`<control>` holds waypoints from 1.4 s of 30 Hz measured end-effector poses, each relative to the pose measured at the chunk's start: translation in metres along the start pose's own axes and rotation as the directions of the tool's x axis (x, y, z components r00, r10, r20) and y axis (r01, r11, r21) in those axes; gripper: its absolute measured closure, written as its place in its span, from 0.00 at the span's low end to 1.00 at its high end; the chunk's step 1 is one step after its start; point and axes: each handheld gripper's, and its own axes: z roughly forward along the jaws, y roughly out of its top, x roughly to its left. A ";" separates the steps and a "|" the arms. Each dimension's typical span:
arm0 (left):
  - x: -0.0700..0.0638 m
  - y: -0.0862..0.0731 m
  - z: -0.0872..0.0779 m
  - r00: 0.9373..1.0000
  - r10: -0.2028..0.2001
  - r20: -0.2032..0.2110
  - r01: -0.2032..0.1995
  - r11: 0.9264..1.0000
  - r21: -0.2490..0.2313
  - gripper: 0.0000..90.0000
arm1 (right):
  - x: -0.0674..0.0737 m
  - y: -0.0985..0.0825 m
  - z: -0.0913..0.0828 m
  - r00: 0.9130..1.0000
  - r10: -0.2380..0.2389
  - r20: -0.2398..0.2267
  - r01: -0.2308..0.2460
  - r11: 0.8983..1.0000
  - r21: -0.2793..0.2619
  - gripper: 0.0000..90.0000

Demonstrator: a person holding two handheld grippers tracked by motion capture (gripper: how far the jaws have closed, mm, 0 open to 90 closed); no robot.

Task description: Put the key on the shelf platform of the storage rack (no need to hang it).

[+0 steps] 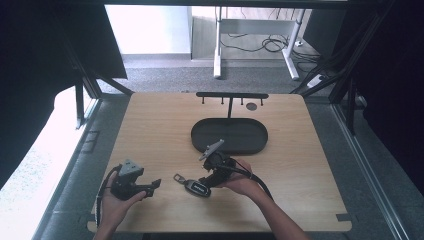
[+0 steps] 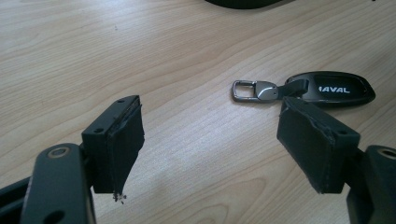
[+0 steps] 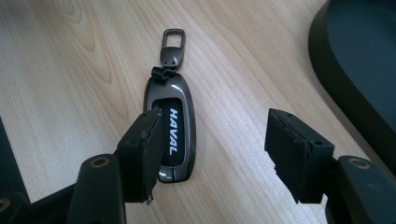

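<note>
My right claw (image 3: 210, 154) hangs wide open just over the key fob (image 3: 170, 133), which lies flat on the wooden surface (image 1: 150, 130) near the dark oval tray (image 1: 230, 136), gripping nothing. My left claw (image 2: 210, 149) gapes wide too, empty, the fob just beyond its tips

Black grippers (image 1: 153, 185), frayed pads (image 2: 122, 140), seemingly bare forearms.

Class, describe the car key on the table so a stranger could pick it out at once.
Start at the oval black tray on the wooden table. Just nearer the person lies the car key, lying flat. It alone is glossy, with white HAVAL lettering and a metal clip.
</note>
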 end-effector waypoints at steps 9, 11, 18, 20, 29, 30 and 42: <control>0.002 0.000 -0.003 1.000 -0.006 -0.004 0.006 1.000 -0.008 0.26 | 0.008 0.007 0.012 1.000 -0.019 -0.020 0.020 0.999 0.048 0.42; 0.002 0.000 -0.003 1.000 -0.006 -0.001 0.006 1.000 -0.012 0.26 | 0.010 0.009 0.013 0.999 -0.029 -0.024 0.030 0.998 0.053 0.42; 0.002 0.000 -0.002 1.000 -0.008 0.005 0.008 1.000 -0.011 0.26 | 0.018 0.016 0.020 0.998 -0.052 -0.030 0.054 0.995 0.081 0.42; 0.003 0.001 -0.003 1.000 -0.007 0.006 0.007 1.000 -0.014 0.26 | 0.021 0.017 0.026 0.997 -0.061 -0.036 0.065 0.993 0.102 0.42; 0.003 0.001 -0.003 1.000 -0.007 0.007 0.007 1.000 -0.015 0.26 | 0.029 0.018 0.040 0.996 -0.084 -0.039 0.089 0.985 0.149 0.42; 0.002 0.001 -0.003 1.000 -0.010 0.006 0.010 1.000 -0.015 0.26 | 0.030 0.018 0.044 0.996 -0.084 -0.041 0.089 0.983 0.158 0.42; 0.003 0.000 -0.003 1.000 -0.008 0.007 0.008 1.000 -0.014 0.26 | 0.028 0.016 0.061 0.997 -0.074 -0.030 0.078 0.976 0.202 0.43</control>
